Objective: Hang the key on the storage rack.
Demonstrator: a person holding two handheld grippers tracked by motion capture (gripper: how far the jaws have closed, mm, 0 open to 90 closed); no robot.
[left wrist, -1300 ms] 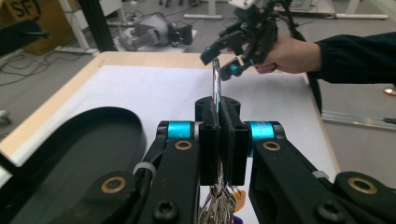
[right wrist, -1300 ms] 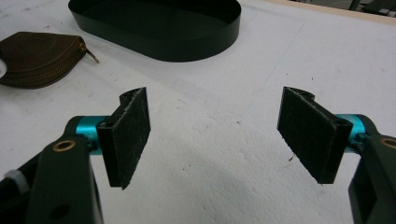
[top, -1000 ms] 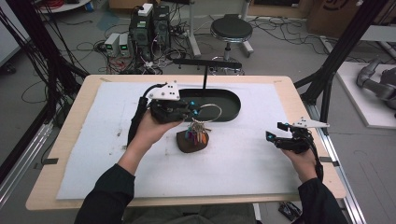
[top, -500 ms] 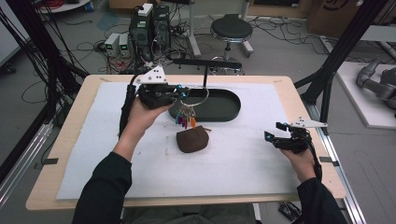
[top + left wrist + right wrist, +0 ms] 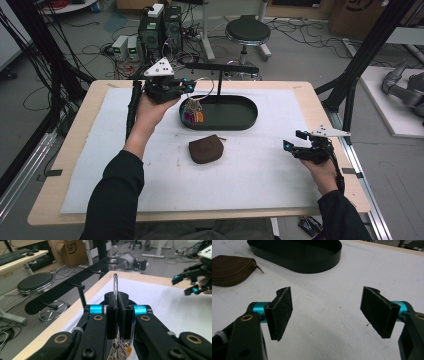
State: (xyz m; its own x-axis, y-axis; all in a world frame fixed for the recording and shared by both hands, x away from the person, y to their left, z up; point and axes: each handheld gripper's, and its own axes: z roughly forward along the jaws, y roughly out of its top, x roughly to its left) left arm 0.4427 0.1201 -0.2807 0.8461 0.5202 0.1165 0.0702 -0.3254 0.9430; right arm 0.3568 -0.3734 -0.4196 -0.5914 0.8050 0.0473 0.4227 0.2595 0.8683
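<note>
Above the tray point(image 5: 250, 121), left gripper point(image 5: 189, 85) pinches key ring point(image 5: 115, 285) upright.

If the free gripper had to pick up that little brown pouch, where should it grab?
Probably from straight above, across the domed middle of the brown pouch. It lies flat on the white mat, so its edges give little purchase. The right gripper is open and nearest.

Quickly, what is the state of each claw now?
Left claw: closed on the key ring, keys hanging below.
Right claw: open, holding nothing.
</note>
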